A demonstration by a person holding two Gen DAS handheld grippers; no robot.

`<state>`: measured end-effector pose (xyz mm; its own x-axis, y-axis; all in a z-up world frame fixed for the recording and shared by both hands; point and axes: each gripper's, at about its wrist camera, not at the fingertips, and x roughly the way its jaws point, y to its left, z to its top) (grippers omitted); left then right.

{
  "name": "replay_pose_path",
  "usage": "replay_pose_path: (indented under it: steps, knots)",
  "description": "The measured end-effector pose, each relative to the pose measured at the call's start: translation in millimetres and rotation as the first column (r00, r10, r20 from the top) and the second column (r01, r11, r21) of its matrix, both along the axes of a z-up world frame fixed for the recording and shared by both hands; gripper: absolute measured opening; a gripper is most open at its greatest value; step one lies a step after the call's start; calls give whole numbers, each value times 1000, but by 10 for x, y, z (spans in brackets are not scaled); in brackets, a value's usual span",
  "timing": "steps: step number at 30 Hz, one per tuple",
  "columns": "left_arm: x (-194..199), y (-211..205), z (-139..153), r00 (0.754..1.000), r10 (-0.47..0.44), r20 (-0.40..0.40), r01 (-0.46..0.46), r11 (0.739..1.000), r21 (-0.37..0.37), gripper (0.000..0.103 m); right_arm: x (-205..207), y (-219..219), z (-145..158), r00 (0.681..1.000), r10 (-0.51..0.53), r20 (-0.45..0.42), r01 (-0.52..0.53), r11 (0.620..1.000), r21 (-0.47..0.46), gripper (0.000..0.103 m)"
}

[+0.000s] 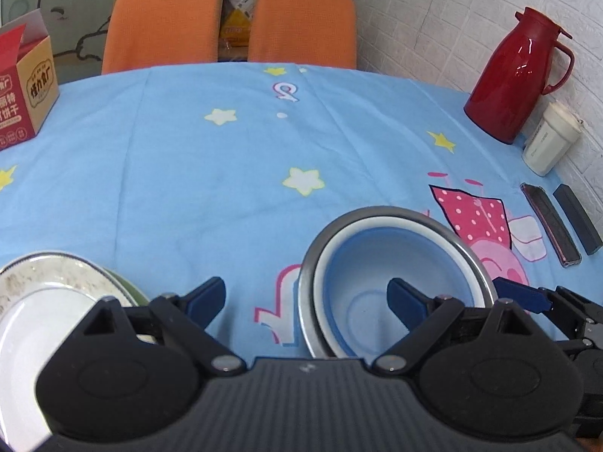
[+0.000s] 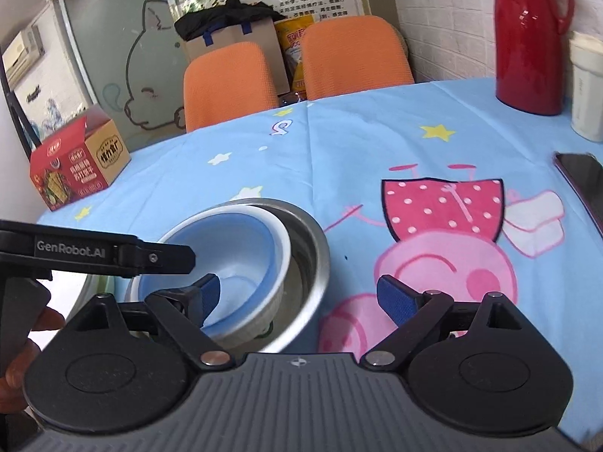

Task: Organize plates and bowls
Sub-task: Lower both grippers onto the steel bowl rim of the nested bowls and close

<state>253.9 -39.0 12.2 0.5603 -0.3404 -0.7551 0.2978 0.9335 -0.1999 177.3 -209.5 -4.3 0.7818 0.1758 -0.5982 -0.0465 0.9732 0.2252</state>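
Observation:
A blue-and-white bowl [image 1: 377, 260] sits tilted inside a steel bowl [image 1: 418, 216] on the blue cartoon tablecloth [image 1: 226, 173]. My left gripper [image 1: 307, 301] hovers open over the steel bowl's left rim, its right pad above the blue bowl's inside and its left pad outside, neither touching. A stack of plates [image 1: 41, 282] lies at the lower left. My right gripper [image 2: 301, 295] is open too, its left pad in front of the blue bowl [image 2: 241, 252] and the steel bowl [image 2: 307, 252] wall between the pads. A black finger [image 2: 166, 260] of the left gripper reaches over the blue bowl.
A red thermos jug [image 1: 520, 75], a white cup [image 1: 550, 139], a phone [image 1: 550, 226] and a dark bar [image 1: 576, 218] line the right side. A red snack box [image 1: 22, 86] stands far left. Two orange chairs [image 1: 162, 22] stand behind the table. A hand [image 2: 22, 342] shows at lower left.

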Motion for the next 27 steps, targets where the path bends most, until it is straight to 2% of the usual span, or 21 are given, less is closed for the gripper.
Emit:
replay_pose_path:
  steps: [4, 7, 13, 16, 19, 20, 21, 22, 24, 27]
  knots:
    - [86, -63, -78, 1000, -7, -28, 7, 1000, 12, 92, 127, 66, -43, 1000, 20, -24, -21, 999, -31, 103]
    - [127, -96, -128, 999, -10, -42, 11, 1000, 28, 92, 201, 95, -118, 997, 22, -76, -25, 999, -47, 103]
    - [122, -128, -172, 1000, -15, -17, 17, 996, 92, 89, 185, 231, -178, 997, 17, -69, -27, 990, -141, 103]
    - [95, -147, -189, 1000, -20, -6, 21, 993, 120, 85, 180, 233, -173, 998, -15, -61, 7, 992, -130, 103]
    - [83, -130, -161, 1000, -25, 3, 25, 993, 112, 76, 136, 223, -163, 999, -23, -38, 19, 994, -105, 103]
    - [73, -135, -144, 999, -38, 10, 36, 993, 109, 64, 116, 237, -153, 1000, -12, -26, 10, 995, -99, 103]
    - [81, -142, -134, 997, -71, -19, 72, 995, 67, 45, 106, 262, -136, 1000, 1, -19, -2, 996, -88, 98]
    - [85, -159, -133, 995, -89, -41, 91, 995, 37, 39, 109, 287, -124, 1000, 9, -21, -10, 997, -75, 93]
    - [63, -225, -125, 996, -81, -27, 83, 994, 69, 40, 110, 362, -122, 1000, 23, -18, -25, 995, -100, 90]
    - [79, -242, -116, 996, -77, -40, 79, 995, 65, 39, 117, 349, -117, 1000, 8, -22, -10, 997, -81, 90]
